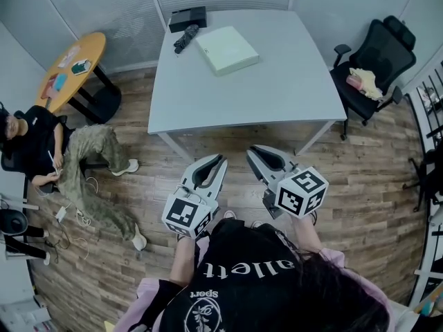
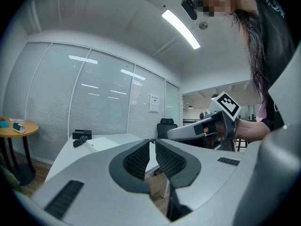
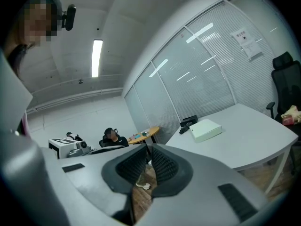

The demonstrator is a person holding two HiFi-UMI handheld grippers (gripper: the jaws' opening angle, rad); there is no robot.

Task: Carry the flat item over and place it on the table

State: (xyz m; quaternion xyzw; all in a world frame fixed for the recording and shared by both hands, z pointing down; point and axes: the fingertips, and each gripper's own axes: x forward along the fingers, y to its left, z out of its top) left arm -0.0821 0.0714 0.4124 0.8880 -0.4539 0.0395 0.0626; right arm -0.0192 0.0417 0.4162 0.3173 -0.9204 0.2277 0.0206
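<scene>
Head view: the left gripper and the right gripper are hovering side by side, each pressed together on nothing. The flat box is lying on the table, well ahead of both.

Left gripper view: the box is sitting ahead and to the left of the tips, its near edge hidden by the jaw.

Right gripper view: the box is showing whole, ahead and to the right.

L grey two-jaw gripper & R grey two-jaw gripper held side by side, both pointing fwd, approx level. Jaws of each shut tip to tip, nothing btwn. Forearms bent, tucked close.
</scene>
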